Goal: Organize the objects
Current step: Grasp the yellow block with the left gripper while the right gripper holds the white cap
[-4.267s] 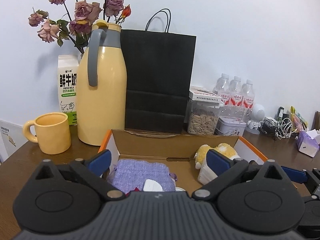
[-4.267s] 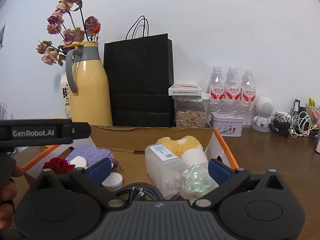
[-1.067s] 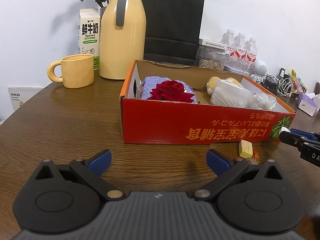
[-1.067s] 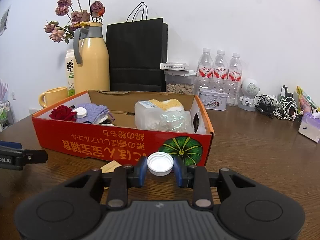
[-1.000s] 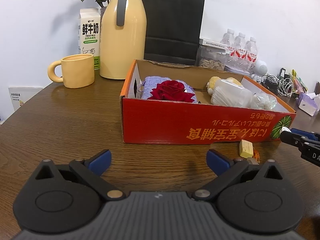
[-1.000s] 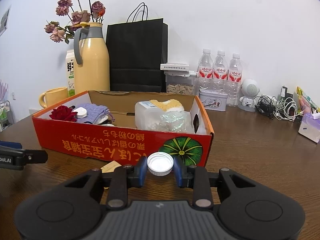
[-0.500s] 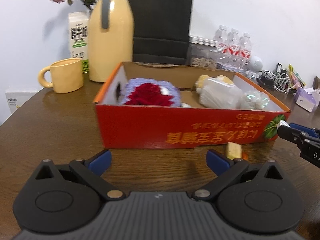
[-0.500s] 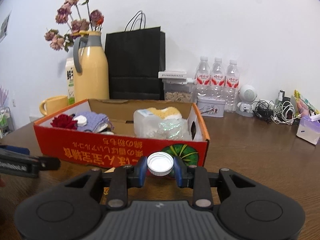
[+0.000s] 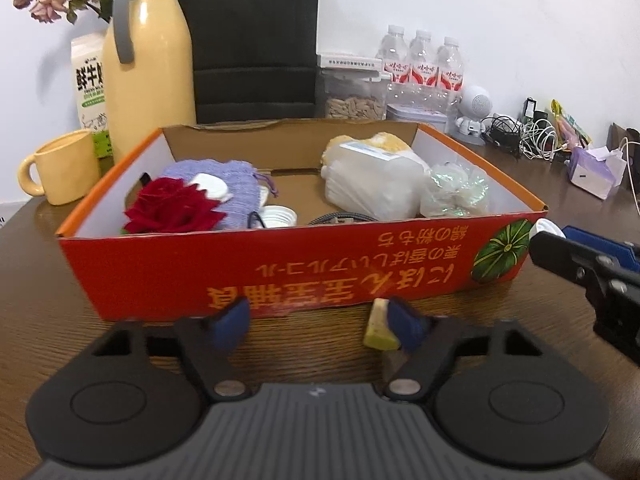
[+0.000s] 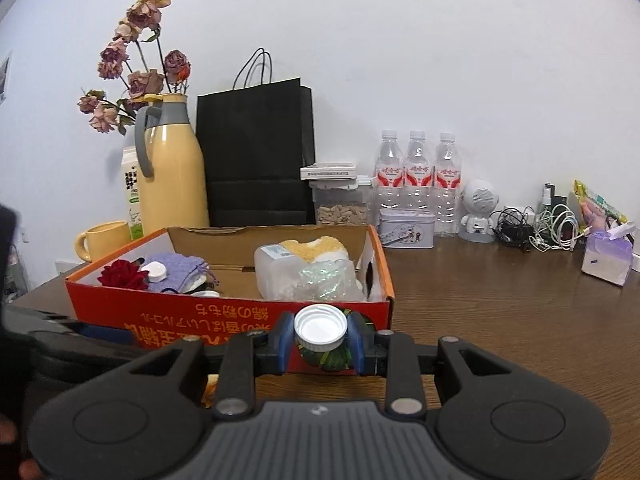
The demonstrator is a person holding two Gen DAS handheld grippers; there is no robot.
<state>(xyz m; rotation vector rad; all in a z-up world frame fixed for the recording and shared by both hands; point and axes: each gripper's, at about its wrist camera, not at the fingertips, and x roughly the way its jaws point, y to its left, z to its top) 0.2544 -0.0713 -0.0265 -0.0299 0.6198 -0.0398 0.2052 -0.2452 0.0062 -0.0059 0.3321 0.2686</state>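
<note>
Box (image 9: pixel 280 268): red cardboard carton with an orange rim and plain brown inner walls; it stands on the table between the two grippers and the row of things by the wall.
Table (image 9: pixel 48 312): dark brown wood with visible grain.
Box, left half: red fabric rose (image 9: pixel 172 206) lying on a knitted lilac pouch (image 9: pixel 236 184); a white disc rests on the pouch, and a white ribbed cap lies on the floor of the box beside it.
Box, right half: translucent plastic jug (image 9: pixel 372 188) on its side, a fuzzy yellow-and-white item behind it, and a crinkled iridescent wrap (image 9: pixel 456 194) at the right wall.
Left gripper (image 9: pixel 318 322): jaws closing, pads not pressing on anything; a small pale yellow block (image 9: pixel 378 330) lies on the table just inside its right blue pad, close before the box.
Hard to make out: the block's right edge is hidden by that pad, and contact cannot be told.
Right gripper (image 10: pixel 320 338): blue pads clamped on a white bottle cap (image 10: pixel 320 327), round, ribbed at the rim, hollow side toward the camera, in front of the box's right front corner.
Cut off: only the tip of the right gripper shows in the left wrist view.
</note>
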